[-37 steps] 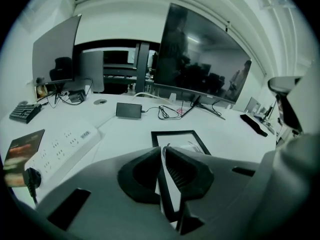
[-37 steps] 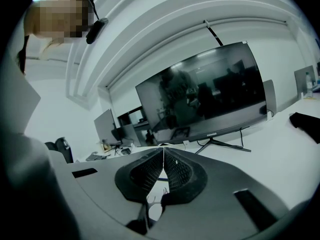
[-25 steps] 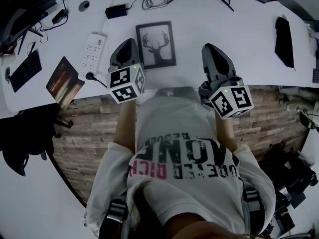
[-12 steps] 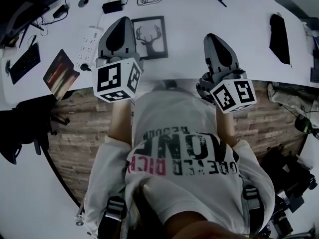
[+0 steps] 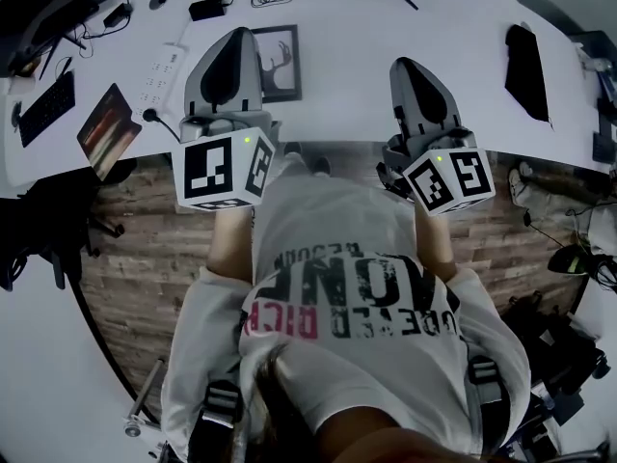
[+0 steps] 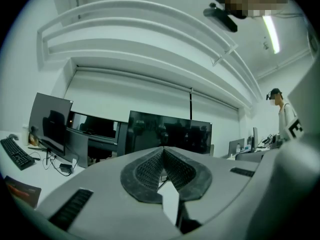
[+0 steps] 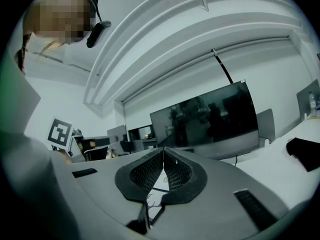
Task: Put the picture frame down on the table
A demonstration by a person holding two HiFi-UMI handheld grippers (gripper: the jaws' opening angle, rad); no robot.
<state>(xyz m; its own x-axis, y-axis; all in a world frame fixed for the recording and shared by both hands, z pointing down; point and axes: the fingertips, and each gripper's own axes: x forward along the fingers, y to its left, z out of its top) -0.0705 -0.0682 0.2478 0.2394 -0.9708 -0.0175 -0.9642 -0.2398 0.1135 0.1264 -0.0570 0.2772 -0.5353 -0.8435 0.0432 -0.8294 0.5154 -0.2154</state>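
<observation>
Black rectangular picture frame with a deer-antler print (image 5: 281, 61) lies flat on the white table (image 5: 357, 104), and neither of our grippers is on it.

In the head view we see the frame at the upper centre-left. Its left side is hidden behind our left gripper (image 5: 234, 37), whose marker cube faces us. That gripper's view shows its two jaws pressed together with nothing between them. Our right gripper (image 5: 410, 64) sits right of centre in the head view, well apart from the frame. Its jaws are likewise closed and hold nothing. A white power strip (image 5: 159, 70) lies left of the frame, a black keyboard (image 5: 46, 109) at the far left, and a dark flat cloth (image 5: 525, 70) at the upper right.
</observation>
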